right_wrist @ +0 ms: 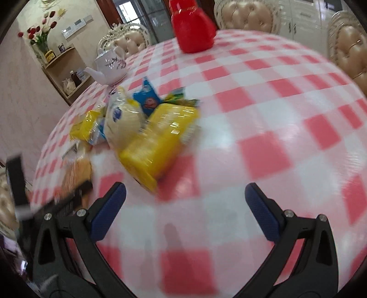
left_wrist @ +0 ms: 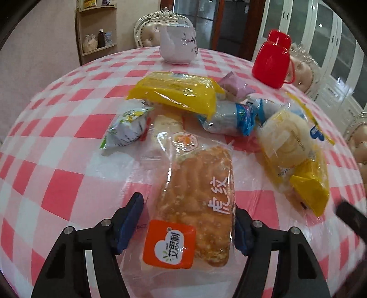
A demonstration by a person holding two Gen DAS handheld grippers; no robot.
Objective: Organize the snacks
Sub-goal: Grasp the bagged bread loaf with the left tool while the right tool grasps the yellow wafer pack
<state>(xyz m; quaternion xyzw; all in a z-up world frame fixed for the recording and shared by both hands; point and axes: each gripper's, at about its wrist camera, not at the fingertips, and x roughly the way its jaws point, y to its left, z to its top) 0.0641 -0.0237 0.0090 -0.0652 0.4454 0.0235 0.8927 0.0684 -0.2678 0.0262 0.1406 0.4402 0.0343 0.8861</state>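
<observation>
- Left claw (left_wrist: 187,225): its blue pads flank a clear-wrapped brown bread loaf with an orange label (left_wrist: 197,206). The right pad touches the wrapper's edge; the left pad stands just clear of the bread, over loose wrapper film, so a firm grip cannot be told.
- Right claw (right_wrist: 185,206): released, jaws wide apart, nothing between them, over bare cloth of the pink-and-white checked table (right_wrist: 263,128). This view is blurred.
- Snack pile, in the middle of the table beyond the bread: a flat yellow plastic packet (left_wrist: 176,91) lies on top of a silver-and-blue wrapped snack (left_wrist: 229,119); a small green-and-white pouch (left_wrist: 126,128) lies to the left, a small lilac packet (left_wrist: 236,87) behind, and a pale round roll in a clear-and-yellow wrapper (left_wrist: 291,146) to the right.
- The pile lies in front of the bread, touching the far end of its wrapper.
- White ceramic teapot with a floral print (left_wrist: 177,43): at the far edge of the table, apart from the pile.
- Red plastic lidded jug (left_wrist: 273,58): at the far right edge of the table.
- Cream tufted chairs (right_wrist: 250,13) ring the table.
</observation>
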